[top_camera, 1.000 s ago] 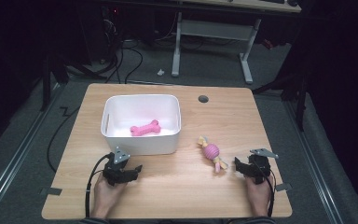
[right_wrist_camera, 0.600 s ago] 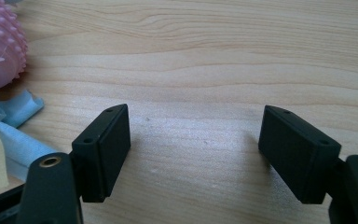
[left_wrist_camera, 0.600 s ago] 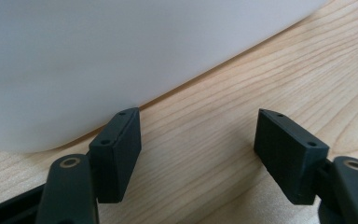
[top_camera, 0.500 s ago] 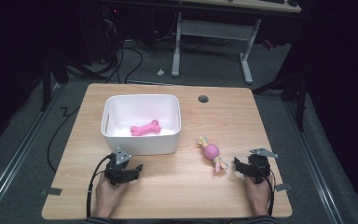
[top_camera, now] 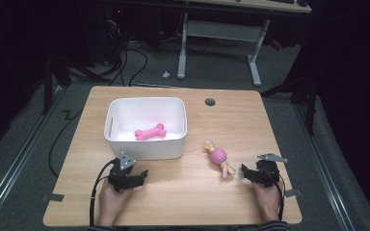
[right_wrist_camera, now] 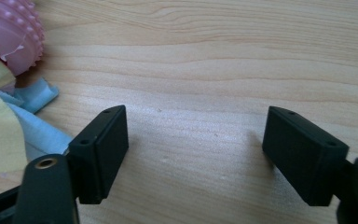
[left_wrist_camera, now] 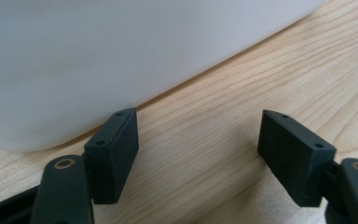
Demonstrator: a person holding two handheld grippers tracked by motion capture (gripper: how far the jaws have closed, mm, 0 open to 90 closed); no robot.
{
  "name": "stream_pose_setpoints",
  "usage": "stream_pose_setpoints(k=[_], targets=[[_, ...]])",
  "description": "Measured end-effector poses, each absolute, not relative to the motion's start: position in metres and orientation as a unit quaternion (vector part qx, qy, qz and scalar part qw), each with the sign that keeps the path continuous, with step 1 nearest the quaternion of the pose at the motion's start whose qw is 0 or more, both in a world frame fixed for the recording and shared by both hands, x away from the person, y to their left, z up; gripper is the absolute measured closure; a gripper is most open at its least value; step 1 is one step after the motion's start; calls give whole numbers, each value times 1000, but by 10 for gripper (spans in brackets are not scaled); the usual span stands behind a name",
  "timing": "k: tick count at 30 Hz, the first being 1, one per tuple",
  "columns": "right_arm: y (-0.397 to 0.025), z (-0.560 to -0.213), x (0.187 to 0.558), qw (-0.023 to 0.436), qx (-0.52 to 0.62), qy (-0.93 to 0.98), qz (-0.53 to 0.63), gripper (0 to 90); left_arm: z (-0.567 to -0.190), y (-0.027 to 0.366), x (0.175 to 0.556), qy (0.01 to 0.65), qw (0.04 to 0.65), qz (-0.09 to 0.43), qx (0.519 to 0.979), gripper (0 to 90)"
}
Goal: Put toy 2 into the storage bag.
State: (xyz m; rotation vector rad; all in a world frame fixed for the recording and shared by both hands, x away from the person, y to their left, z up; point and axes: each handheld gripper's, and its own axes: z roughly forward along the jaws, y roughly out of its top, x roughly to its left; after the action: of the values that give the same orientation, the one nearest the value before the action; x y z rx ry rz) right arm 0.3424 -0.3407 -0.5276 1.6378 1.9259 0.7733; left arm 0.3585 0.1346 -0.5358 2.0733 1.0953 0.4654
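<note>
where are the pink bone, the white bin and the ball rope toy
pink bone (top_camera: 150, 132), high view, middle of its shaft
white bin (top_camera: 144, 148), high view, its near outer wall
ball rope toy (top_camera: 218, 156), high view, its pink ball

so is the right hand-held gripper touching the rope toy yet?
Apart. In the right gripper view the open right hand-held gripper has bare wood between its jaws; the rope toy lies off to the left, a sliver of table between it and the left jaw.
</note>
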Motion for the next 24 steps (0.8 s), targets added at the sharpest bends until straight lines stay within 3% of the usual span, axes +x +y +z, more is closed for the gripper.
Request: stream_pose_setpoints(k=[24], targets=[[-307, -496, 306, 226, 535, 745, 327, 297, -536, 135, 358, 424, 366, 180, 808, 280]])
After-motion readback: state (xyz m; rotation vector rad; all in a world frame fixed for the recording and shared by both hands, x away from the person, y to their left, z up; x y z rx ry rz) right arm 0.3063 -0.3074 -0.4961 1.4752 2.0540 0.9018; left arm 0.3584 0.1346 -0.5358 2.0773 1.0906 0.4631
